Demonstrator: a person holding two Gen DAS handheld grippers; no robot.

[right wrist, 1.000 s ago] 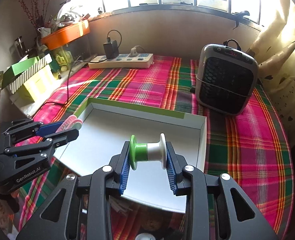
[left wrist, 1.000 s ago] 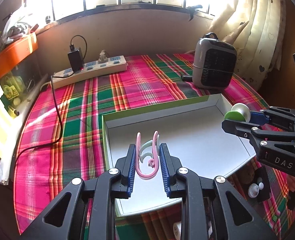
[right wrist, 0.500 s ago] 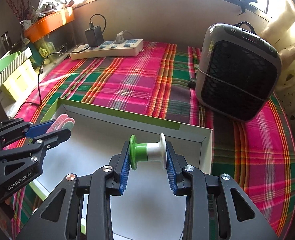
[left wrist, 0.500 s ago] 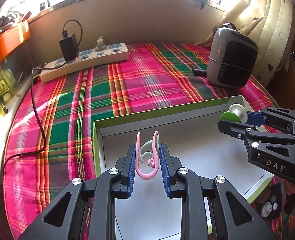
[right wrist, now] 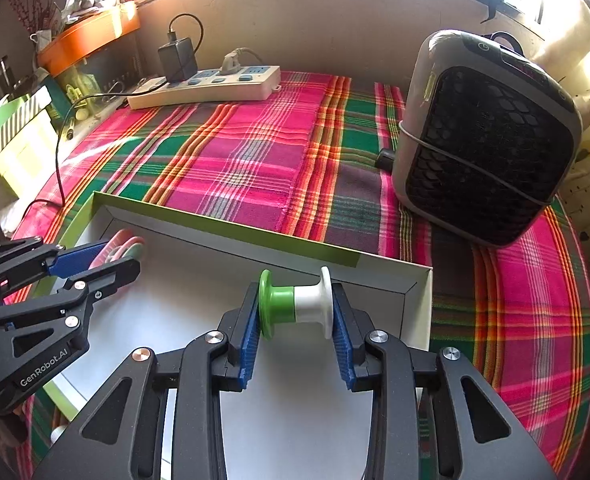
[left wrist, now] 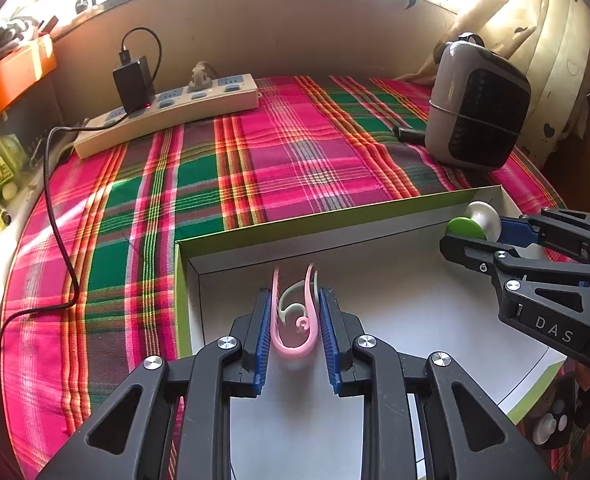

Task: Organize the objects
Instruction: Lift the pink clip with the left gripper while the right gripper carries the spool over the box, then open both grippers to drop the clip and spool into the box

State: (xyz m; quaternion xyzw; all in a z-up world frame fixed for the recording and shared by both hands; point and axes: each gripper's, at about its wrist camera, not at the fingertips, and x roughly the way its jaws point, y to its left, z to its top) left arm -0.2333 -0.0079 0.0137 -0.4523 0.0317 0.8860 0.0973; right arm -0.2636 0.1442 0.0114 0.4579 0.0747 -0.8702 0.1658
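Hovering over the white box [left wrist: 375, 240] w/ green rim, left tongs [left wrist: 295, 320] pinch pink and pale clips [left wrist: 295, 316] for drop-in; right tongs [right wrist: 295, 308] clamp a green-white spool [right wrist: 295, 304] end-to-end, near the box's far wall. Readable: "DAS" on right tongs, "GenRobot.AI" on left.

Woven plaid cloth [left wrist: 303, 152], matt and faintly ribbed. Box [left wrist: 335, 232] of smooth matt card. Clips [left wrist: 295, 320] and spool [right wrist: 295, 304] of smooth glossy plastic. Fingers [right wrist: 249, 340] of matt black plastic with ribbed blue pads and shiny metal screws.
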